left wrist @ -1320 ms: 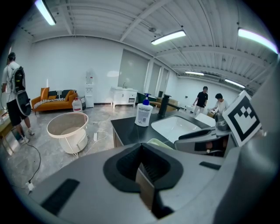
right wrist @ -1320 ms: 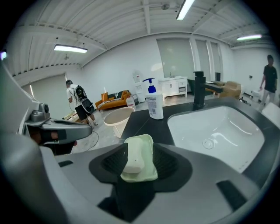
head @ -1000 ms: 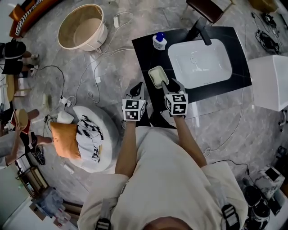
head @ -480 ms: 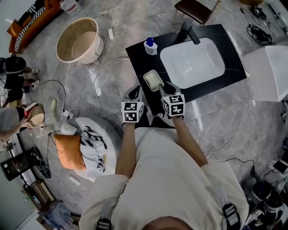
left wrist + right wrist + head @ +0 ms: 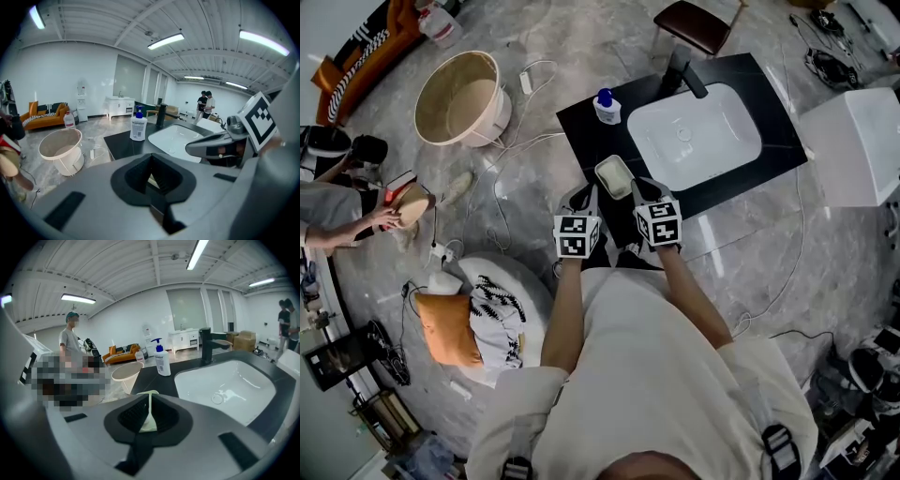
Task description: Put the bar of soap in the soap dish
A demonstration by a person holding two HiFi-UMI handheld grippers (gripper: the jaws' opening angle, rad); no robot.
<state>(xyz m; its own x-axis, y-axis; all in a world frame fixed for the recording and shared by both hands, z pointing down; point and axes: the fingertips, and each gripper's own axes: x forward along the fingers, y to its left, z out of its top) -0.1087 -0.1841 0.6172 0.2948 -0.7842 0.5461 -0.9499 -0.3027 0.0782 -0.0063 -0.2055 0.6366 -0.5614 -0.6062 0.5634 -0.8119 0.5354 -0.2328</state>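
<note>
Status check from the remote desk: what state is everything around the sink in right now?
dish: upright on counter.
right gripper: jaws just closed, shut on dish rim.
left gripper: shut, empty.
bottle: upright.
sink: empty.
tub: upright, empty.

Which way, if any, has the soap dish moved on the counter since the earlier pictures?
No. The soap dish keeps its place on the black counter, as far from the pump bottle and the sink as before; only the camera shifted.

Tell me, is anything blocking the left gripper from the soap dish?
Nothing visible does. The soap dish lies on the black counter just beyond the left gripper, with only bare counter between them.
</note>
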